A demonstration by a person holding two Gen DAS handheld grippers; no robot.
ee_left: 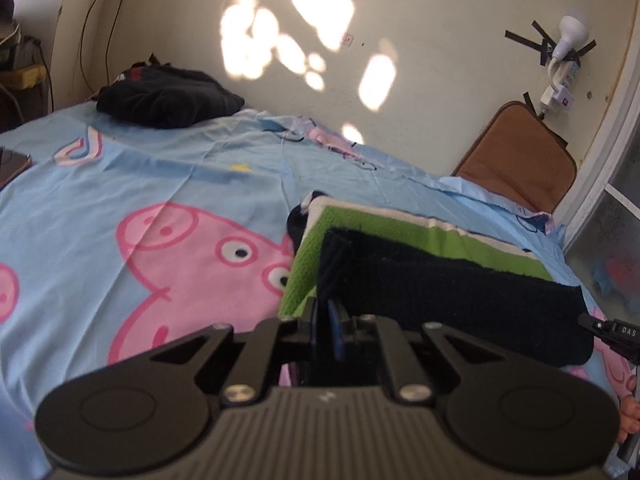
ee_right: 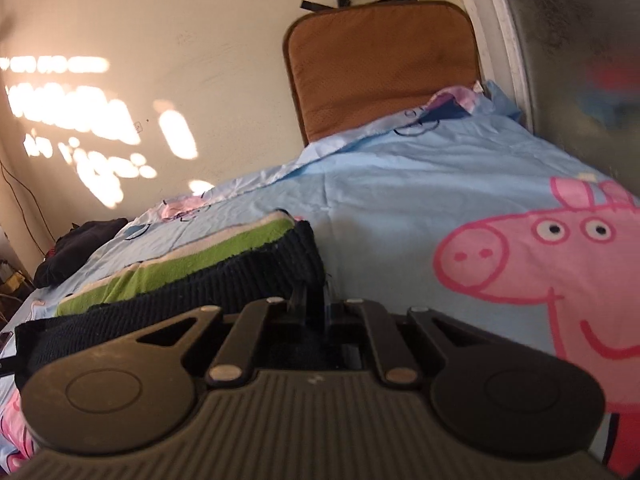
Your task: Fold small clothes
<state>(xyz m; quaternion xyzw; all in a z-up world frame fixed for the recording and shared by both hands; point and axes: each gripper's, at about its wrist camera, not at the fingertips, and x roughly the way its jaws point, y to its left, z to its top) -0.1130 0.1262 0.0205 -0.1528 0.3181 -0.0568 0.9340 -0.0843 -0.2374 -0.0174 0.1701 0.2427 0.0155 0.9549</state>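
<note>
On the bed (ee_left: 120, 168), atop its blue cartoon-pig sheet, lies the navy, green and white knitted garment (ee_left: 420, 248). Left gripper (ee_left: 326, 312) and right gripper (ee_right: 316, 300) are each clamped narrowly on a navy near corner. Lift both corners evenly, keep the edge taut, and lay it squarely over.

Left of the folded knit garment (ee_left: 420, 276) the blue bedsheet (ee_left: 120, 184) lies open up to a dark clothes heap (ee_left: 168, 98) by the wall, while a brown cushion (ee_right: 380, 68) blocks the far right corner.
</note>
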